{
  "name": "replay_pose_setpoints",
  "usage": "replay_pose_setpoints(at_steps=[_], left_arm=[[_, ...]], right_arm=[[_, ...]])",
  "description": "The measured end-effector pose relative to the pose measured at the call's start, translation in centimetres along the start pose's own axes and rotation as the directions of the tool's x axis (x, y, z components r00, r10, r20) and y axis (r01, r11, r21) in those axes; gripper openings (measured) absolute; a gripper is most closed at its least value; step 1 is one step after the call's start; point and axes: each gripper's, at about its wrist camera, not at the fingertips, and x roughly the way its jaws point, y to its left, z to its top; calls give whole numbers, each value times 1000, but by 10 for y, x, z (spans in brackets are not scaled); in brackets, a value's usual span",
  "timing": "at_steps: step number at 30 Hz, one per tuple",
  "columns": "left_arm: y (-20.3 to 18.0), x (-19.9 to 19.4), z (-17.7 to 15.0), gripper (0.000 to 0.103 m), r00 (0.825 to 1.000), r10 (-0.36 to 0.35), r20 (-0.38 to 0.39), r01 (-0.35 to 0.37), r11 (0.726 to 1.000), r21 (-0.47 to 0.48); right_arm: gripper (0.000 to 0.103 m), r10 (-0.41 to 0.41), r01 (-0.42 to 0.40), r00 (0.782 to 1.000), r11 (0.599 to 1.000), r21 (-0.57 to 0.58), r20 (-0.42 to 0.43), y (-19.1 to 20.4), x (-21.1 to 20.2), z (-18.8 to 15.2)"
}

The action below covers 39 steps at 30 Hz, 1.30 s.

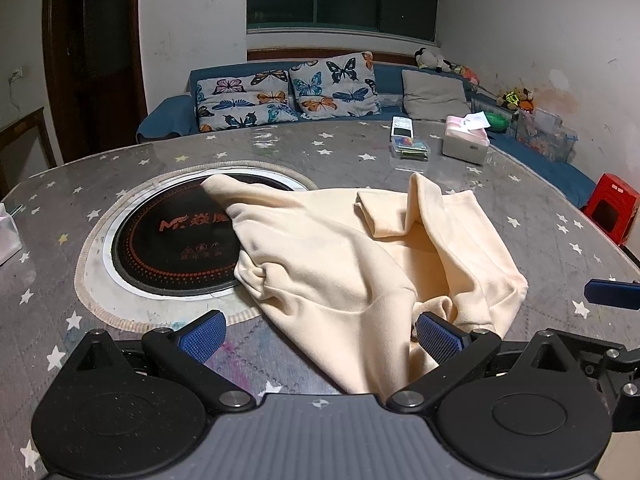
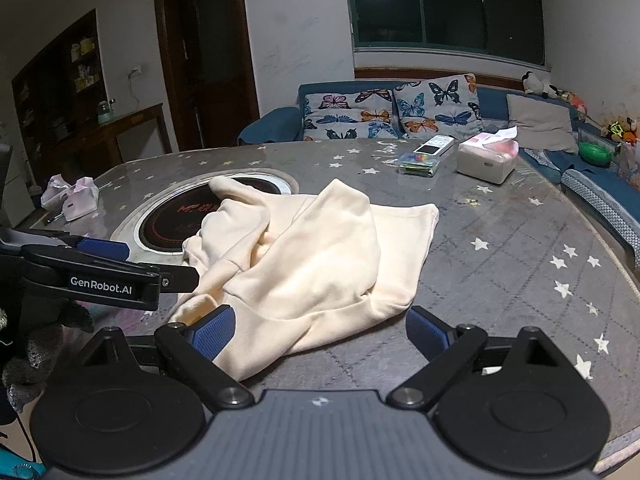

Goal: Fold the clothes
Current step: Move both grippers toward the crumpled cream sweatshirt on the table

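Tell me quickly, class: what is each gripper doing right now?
Left gripper: open, holding nothing; the cream garment lies between its fingers.
Right gripper: open, holding nothing, at the garment's near edge.

A cream-coloured soft fleece garment [image 1: 340,256] lay crumpled in a loose heap on the grey star-patterned surface [image 1: 520,216]. It was unfolded, with thick rumpled ridges across its middle and one flatter panel spread toward the far right [image 2: 404,224]. Its far left corner draped over the rim of the round black inset cooker plate [image 1: 168,240]. A ribbed hem ran along its near edge [image 2: 320,312], and the near end trailed off toward the surface's front edge
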Motion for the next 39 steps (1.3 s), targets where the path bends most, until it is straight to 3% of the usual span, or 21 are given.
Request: replay_pose_setpoints(at_steps=[22, 39], left_arm=[[6, -8, -10, 103, 1000, 11, -22, -11, 1000, -8], [5, -23, -25, 103, 999, 29, -30, -29, 999, 19]], right_arm=[[89, 6, -8, 998, 1000, -24, -67, 12, 4, -3], [89, 5, -7, 998, 999, -32, -63, 17, -13, -18]])
